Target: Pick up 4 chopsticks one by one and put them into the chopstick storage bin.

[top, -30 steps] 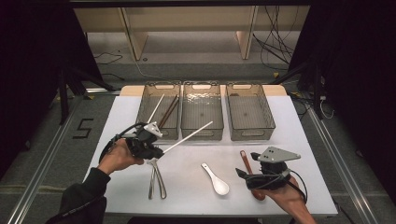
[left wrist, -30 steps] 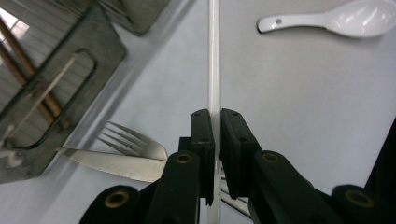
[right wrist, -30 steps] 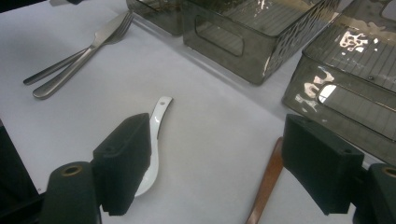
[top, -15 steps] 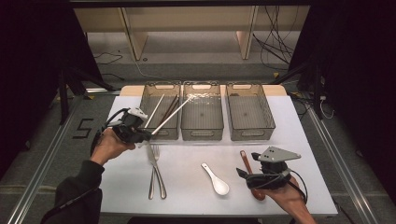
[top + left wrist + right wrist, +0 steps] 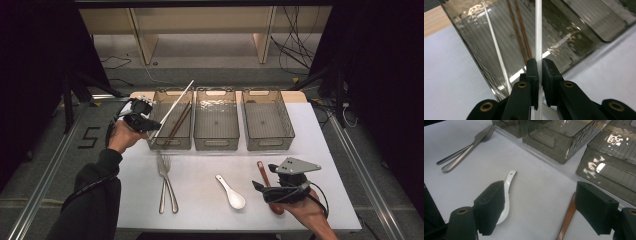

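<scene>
The left gripper (image 5: 150, 125), jaws pinching the white chopstick (image 5: 172, 108), has moved over the left bin (image 5: 165, 141); right gripper (image 5: 260, 187) stays spread.

Glossy white plastic chopstick (image 5: 538, 30), smoky translucent plastic bin (image 5: 171, 120), matt black claw (image 5: 539, 75)

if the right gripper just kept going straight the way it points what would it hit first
Probably the bare table: the right gripper points between white spoon and brown spoon, with the middle bin beyond.
</scene>
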